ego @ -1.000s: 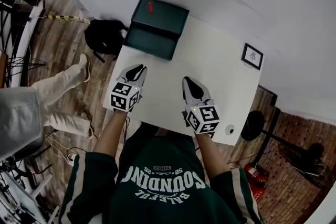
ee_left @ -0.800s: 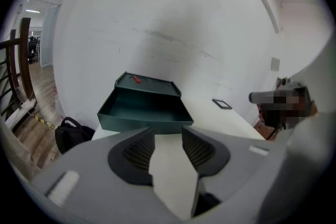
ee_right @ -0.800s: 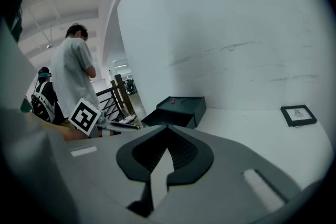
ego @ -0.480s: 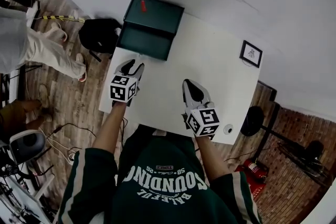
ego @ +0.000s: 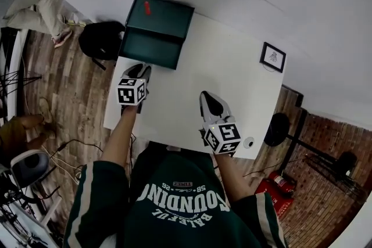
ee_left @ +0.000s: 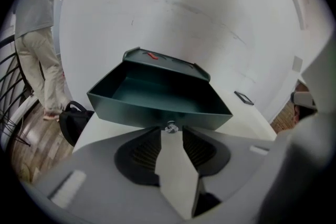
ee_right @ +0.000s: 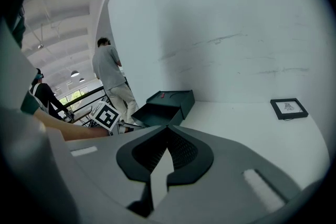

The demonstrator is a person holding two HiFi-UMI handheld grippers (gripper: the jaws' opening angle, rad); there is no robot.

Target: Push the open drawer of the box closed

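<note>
Drawer (ee_left: pixel 152 112): rigid, judged light; to be pushed at its flat front beside the knob (ee_left: pixel 170 127). Left claw (ee_left: pixel 171 132) spread wide, empty, near box (ee_left: pixel 173 63); right claw (ee_right: pixel 168 128) closed.

The left gripper (ego: pixel 139 69) reaches forward at the end of the outstretched bare left forearm (ego: pixel 119 136), its jaws parted. The right gripper (ego: pixel 209 97) hangs nearer the body on the right forearm (ego: pixel 228 166), jaws together.

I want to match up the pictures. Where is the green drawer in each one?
Head view: drawer, upper left.
Left gripper view: centre, just ahead.
Right gripper view: middle, left of centre.
Shared landmark: the picture frame, right of it everywhere.
</note>
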